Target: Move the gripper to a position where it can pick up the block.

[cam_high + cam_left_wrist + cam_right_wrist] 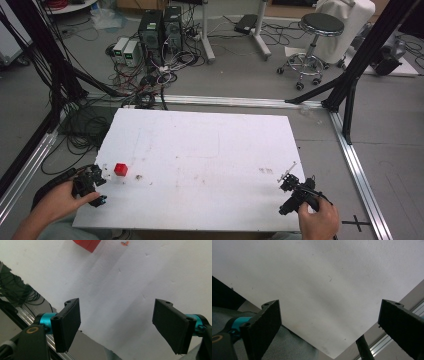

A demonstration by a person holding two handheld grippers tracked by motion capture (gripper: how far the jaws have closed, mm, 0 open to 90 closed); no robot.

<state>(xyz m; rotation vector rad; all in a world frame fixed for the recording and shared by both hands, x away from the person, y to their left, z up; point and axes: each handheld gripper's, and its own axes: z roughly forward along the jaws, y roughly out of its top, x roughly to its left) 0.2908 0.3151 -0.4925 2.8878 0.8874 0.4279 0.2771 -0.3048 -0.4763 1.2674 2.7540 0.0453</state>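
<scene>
Left claw: the left claw [95, 187] hangs over the bench's near-left corner, jaws spread wide with nothing between them; its own view [116, 326] shows bare board in the gap.
Red cube: the red cube [120, 169] sits on the bench, near the left claw and just ahead of it toward the bench's middle; in the left gripper view it [86, 244] is cut by the top edge.
Right claw: the right claw [288, 183] rests at the bench's near-right corner, well apart from the cube, jaws also spread and empty [329, 325].
Bench: the white bench [210, 130] is scuffed, with small specks near the cube.
Risk: likely the cube is the thing to grasp. It is small and light-looking, so an off-centre jaw could nudge it away or tip it toward the left edge nearby.
Cause: the left claw's line points slightly off the cube, judging from its view.
</scene>
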